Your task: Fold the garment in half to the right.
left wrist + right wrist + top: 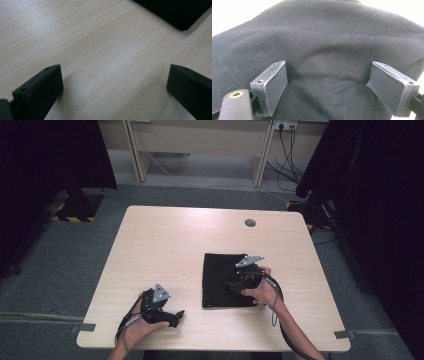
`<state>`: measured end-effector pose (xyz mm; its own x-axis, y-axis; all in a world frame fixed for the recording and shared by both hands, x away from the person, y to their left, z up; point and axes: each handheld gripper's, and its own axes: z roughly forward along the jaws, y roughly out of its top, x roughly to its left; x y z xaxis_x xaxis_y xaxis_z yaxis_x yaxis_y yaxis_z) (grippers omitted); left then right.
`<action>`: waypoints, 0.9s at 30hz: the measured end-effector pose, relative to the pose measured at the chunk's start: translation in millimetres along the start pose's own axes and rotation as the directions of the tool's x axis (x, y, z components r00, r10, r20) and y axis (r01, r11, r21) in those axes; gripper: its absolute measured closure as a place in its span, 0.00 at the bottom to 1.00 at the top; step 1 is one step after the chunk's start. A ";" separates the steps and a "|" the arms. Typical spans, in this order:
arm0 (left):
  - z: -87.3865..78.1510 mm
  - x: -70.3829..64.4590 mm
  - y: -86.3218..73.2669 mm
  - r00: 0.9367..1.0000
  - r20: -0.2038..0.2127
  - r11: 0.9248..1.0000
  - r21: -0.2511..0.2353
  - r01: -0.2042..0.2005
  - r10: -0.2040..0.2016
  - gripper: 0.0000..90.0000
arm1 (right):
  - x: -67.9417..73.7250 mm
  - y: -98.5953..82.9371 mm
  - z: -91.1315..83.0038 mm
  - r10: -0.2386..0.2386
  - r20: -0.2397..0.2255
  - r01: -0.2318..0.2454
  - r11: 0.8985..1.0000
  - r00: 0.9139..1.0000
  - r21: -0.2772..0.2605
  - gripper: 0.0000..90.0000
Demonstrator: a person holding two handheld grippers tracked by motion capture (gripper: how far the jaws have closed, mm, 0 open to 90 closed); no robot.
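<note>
Cloth work is what we have in hand here, read from left to right across the table [165, 235]. At about seven o'clock on the tabletop our left gripper [172, 316] rests low over bare wood, well apart from the fabric; in the left gripper view its jaws stand wide apart with nothing between them, and a dark corner of the cloth [180, 12] shows at one o'clock. Farther right, at about five o'clock from the table's centre, the black cloth [217, 280] lies flat as a folded rectangle. Our right gripper [239, 282] sits over its right half, jaws spread wide and not pinching anything.

We judge the cloth light, soft and limp: it should bunch and drape rather than hold shape, so a grip at a corner or along a folded edge would likely serve better than the middle of the panel.

From above we get the cloth's outline and its place on the table. The right gripper view adds what that hides: a woven, slightly fuzzy surface [324, 50] with gentle ridges rising between the jaws.
</note>
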<state>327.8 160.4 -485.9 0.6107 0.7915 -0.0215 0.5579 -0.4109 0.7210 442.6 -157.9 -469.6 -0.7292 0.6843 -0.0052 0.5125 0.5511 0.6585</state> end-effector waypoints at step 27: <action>-0.1 0.4 -0.3 1.000 -0.002 1.000 -0.001 0.001 -0.001 0.00 | -15.8 32.9 31.3 -0.010 -0.027 0.010 1.000 1.000 -0.020 0.18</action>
<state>327.8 160.9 -486.1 0.6089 0.7930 -0.0203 0.5581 -0.4100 0.7214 485.2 -135.7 -471.5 -0.7463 0.6655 0.0082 0.4961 0.5480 0.6735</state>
